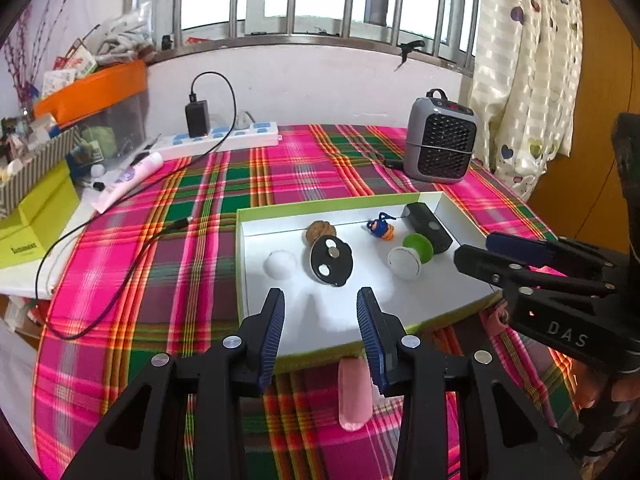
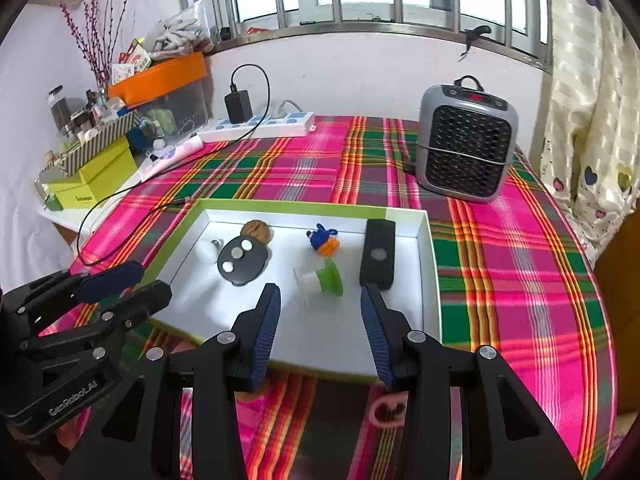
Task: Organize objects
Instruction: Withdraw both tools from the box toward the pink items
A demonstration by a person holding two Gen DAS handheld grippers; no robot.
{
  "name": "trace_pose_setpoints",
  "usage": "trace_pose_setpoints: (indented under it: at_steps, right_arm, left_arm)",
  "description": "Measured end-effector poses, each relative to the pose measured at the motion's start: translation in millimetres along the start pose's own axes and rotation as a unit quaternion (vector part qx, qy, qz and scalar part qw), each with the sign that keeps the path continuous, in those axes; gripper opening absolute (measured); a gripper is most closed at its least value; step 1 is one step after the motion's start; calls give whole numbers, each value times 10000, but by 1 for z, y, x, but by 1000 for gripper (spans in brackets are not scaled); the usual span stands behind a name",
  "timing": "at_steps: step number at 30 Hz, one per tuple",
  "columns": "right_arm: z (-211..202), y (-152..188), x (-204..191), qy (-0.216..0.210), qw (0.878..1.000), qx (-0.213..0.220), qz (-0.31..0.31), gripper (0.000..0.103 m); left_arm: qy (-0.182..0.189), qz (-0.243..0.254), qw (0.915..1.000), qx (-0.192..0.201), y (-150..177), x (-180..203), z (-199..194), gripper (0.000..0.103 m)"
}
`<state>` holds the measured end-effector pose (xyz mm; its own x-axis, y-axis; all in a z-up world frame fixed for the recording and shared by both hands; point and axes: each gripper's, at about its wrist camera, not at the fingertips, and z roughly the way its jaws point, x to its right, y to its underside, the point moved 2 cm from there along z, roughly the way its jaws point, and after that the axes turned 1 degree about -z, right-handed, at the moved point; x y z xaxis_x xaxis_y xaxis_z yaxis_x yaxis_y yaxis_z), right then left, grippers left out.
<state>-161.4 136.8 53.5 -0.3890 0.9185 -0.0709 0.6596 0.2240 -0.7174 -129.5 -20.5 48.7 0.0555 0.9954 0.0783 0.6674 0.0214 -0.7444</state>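
Note:
A white tray with a green rim lies on the plaid cloth. In it lie a white ball, a walnut, a black oval disc, a blue-orange knitted toy, a green-white spool and a black box. A pink stick lies in front of the tray. My left gripper is open above the tray's near edge. My right gripper is open above the tray near the spool.
A grey heater stands behind the tray. A power strip with charger and a cable lie at the back left. Boxes and clutter fill the left side. A pink loop lies under the right gripper.

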Motion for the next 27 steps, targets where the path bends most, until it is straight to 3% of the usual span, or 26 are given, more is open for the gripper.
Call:
trace_pose_setpoints:
  at_steps: [12,27]
  right_arm:
    - [-28,24,-4,287,9993,245,-31,43]
    - [-38,59,2,460,9988,163,45,43]
  left_arm:
    - [-105,16,9998,172,18,1,-24,37]
    - [-199,54,9998,85,48,4,-28,37]
